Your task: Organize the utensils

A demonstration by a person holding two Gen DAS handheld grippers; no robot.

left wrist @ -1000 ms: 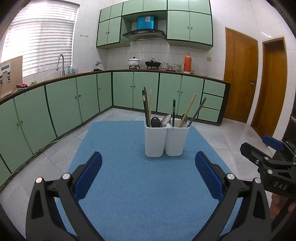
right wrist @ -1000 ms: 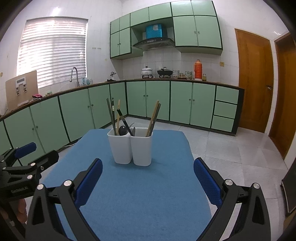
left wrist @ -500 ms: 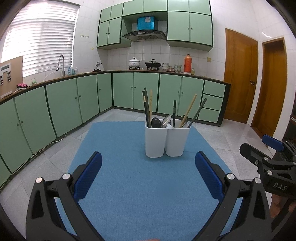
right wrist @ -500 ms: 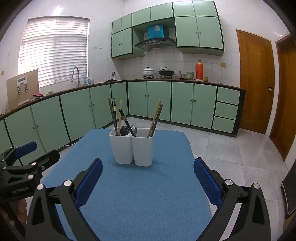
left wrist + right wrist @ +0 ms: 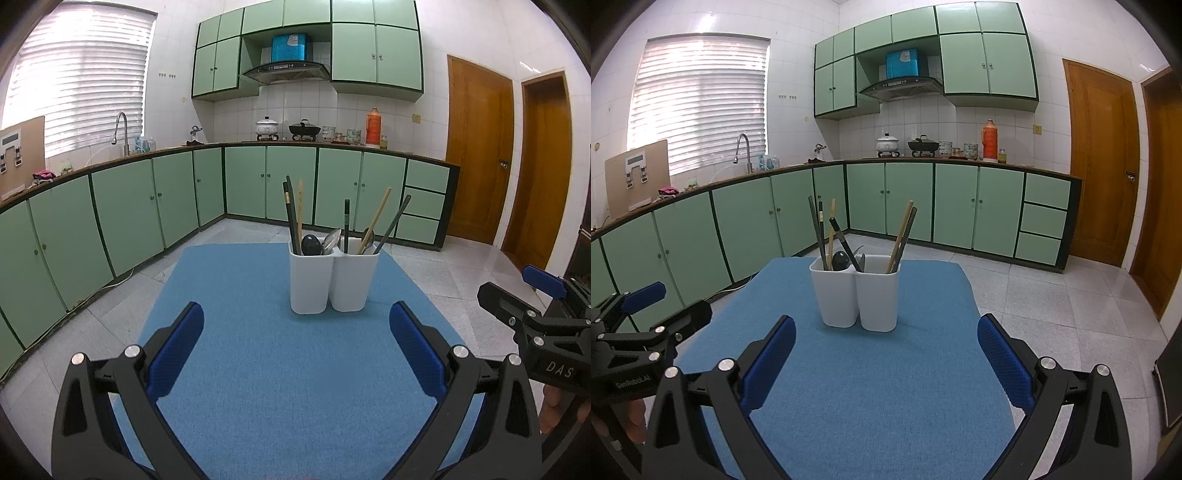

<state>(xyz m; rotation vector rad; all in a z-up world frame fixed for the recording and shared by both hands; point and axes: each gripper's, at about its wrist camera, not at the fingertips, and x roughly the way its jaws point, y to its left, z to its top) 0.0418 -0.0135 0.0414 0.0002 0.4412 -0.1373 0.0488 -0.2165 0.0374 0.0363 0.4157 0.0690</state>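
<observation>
You are holding both the left gripper (image 5: pixel 295 332) and the right gripper (image 5: pixel 886 336) with fingers spread wide and gripping nothing, short of the white two-compartment plastic utensil holder (image 5: pixel 334 278) standing on the blue cloth-covered desk (image 5: pixel 258 387). The mixed chopsticks and spoons (image 5: pixel 314 243) are leaning loosely inside it, so a sideways pull on one is risking tipping the light holder or dragging its neighbours out.

Black angular plastic left gripper (image 5: pixel 295 332) and right gripper (image 5: pixel 886 334) wearing blue textured pads (image 5: pixel 177 350), silver screws showing, white lettering printed.
</observation>
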